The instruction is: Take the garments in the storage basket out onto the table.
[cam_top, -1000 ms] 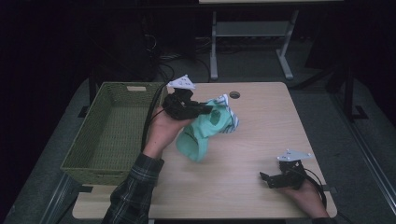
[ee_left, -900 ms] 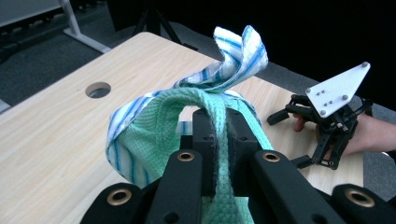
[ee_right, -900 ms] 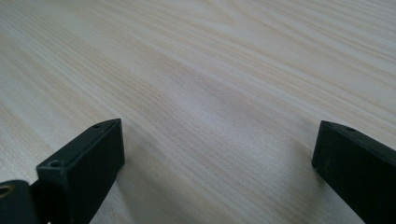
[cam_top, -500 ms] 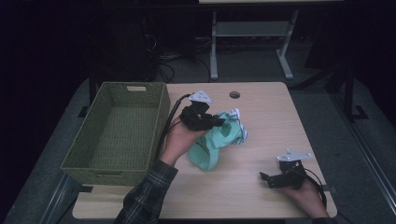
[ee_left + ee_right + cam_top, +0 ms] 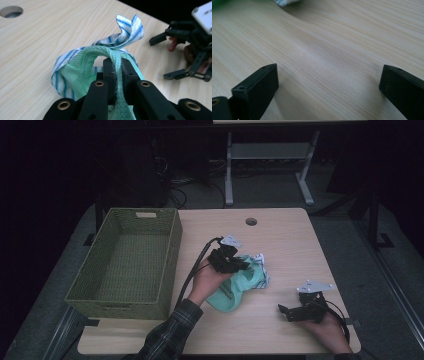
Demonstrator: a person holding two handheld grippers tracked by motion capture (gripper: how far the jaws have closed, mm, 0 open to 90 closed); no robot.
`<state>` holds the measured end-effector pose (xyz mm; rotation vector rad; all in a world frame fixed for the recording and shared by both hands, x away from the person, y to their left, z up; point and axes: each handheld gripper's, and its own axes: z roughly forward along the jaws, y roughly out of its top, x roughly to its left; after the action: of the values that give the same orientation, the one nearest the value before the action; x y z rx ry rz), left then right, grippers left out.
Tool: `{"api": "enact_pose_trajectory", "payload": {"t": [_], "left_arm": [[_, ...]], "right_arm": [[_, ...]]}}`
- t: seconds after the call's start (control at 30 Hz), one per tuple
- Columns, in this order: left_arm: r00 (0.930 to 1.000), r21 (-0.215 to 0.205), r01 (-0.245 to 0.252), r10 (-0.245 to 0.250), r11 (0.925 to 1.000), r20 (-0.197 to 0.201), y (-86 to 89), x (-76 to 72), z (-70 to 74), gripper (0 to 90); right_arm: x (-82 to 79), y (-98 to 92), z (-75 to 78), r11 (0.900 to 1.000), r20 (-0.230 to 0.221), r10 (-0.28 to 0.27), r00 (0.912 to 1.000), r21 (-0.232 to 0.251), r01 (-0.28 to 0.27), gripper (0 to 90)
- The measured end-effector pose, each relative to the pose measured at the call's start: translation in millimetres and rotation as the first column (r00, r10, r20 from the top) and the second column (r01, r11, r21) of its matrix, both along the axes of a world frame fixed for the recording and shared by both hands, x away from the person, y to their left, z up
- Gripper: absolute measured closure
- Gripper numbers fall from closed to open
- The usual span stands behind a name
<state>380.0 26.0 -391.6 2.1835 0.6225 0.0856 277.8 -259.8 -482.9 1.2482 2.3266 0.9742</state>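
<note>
Left tongs, clamping green cloth, have dropped to table.

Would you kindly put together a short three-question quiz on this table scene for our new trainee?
1. True or false: the left gripper is shut on the green cloth.
2. How do the right gripper's jaws stand? A) wide open over bare table B) shut on a striped cloth C) gripping the basket rim
3. Fill in: the woven basket stands toward the table's ____ side in the high view.

Key: 1 true, the cloth's edge is pinched between its jaws. 2 A. 3 left.
</note>
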Motion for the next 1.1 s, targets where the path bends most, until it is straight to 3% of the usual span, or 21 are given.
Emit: {"api": "enact_pose_trajectory", "payload": {"t": [0.3,0.4,0.53,0.57,0.6,0.8,0.93,1.1], "left_arm": [[0.9999,0.049,0.012,-0.013,0.9987,0.008,-9.8,3.1,-27.1,83.6],[0.9999,0.054,-0.002,0.003,0.9986,-0.014,-12.1,5.4,-37.5,83.4],[0.9996,0.100,0.017,-0.014,0.9948,-0.026,-13.6,8.6,-48.4,83.2],[0.9994,0.091,0.007,-0.003,0.9958,-0.035,-15.2,7.8,-51.2,83.0],[0.9993,0.113,0.019,-0.016,0.9934,-0.033,-14.2,8.9,-52.8,82.9],[0.9984,0.132,0.014,-0.006,0.9911,-0.056,-13.0,11.3,-62.3,80.6],[0.9985,0.119,0.013,-0.006,0.9928,-0.055,-13.4,10.0,-59.2,68.4],[0.9995,0.052,-0.013,0.015,0.9986,-0.029,-1.9,7.3,-32.2,52.5]], "right_arm": [[0.0,0.0,0.0,1.000,0.000,0.000,1.0000,0.000,0.000,1.9],[0.0,0.0,0.0,1.000,0.000,0.000,1.0000,0.000,0.000,1.9],[0.0,0.0,0.0,1.000,0.000,0.000,1.0000,0.000,0.000,1.9],[0.0,0.0,0.0,1.000,0.000,0.000,1.0000,0.000,0.000,1.9],[0.0,0.0,0.0,1.000,0.000,0.000,1.0000,0.000,0.000,1.9],[0.0,0.0,0.0,1.000,0.000,0.000,1.0000,0.000,0.000,1.9],[0.0,0.0,0.0,1.000,0.000,0.000,1.0000,0.000,0.000,1.9],[0.0,0.0,0.0,1.000,0.000,0.000,1.0000,0.000,0.000,1.9]]}}
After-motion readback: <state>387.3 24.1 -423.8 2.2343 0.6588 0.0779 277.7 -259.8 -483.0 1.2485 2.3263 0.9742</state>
